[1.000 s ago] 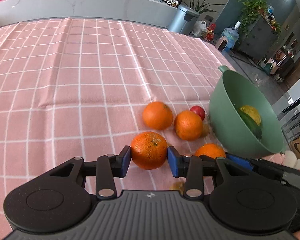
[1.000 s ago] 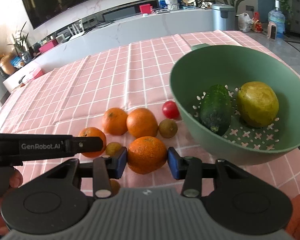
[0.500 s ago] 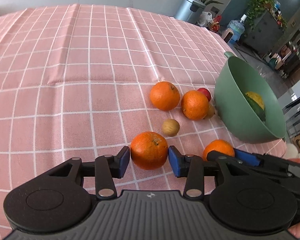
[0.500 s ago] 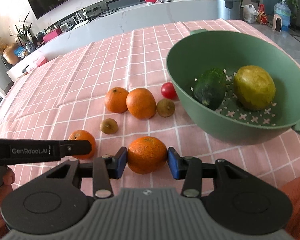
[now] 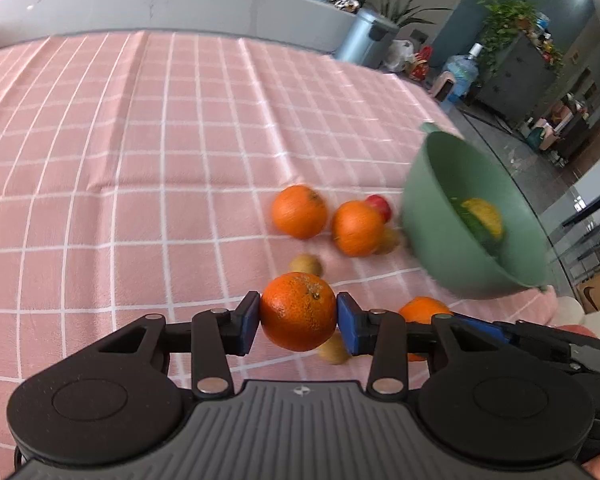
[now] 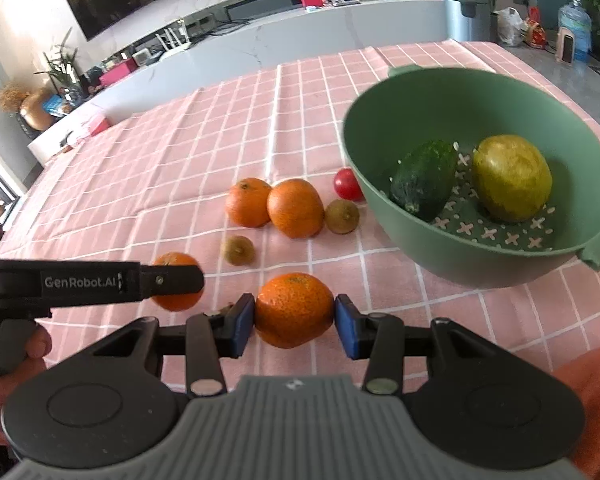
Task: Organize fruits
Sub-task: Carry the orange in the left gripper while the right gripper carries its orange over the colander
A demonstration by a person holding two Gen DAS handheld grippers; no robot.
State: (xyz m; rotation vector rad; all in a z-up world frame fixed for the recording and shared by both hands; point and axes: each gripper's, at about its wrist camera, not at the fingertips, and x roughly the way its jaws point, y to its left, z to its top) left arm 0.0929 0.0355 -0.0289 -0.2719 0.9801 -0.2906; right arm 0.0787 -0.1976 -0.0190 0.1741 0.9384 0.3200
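Sitting pinched between blue pads, an orange (image 6: 294, 310) is riding in the right hand-held gripper (image 6: 295, 326), and another orange (image 5: 298, 311) is riding in the left hand-held gripper (image 5: 298, 322), whose jaws have just been closing on it. The green bowl (image 6: 380, 128) is lying ahead and to the right of both, near the worktop's (image 5: 100, 160) right edge, nearer the right hand. Loose oranges, kiwis and a tomato (image 6: 346, 184) are waiting between.
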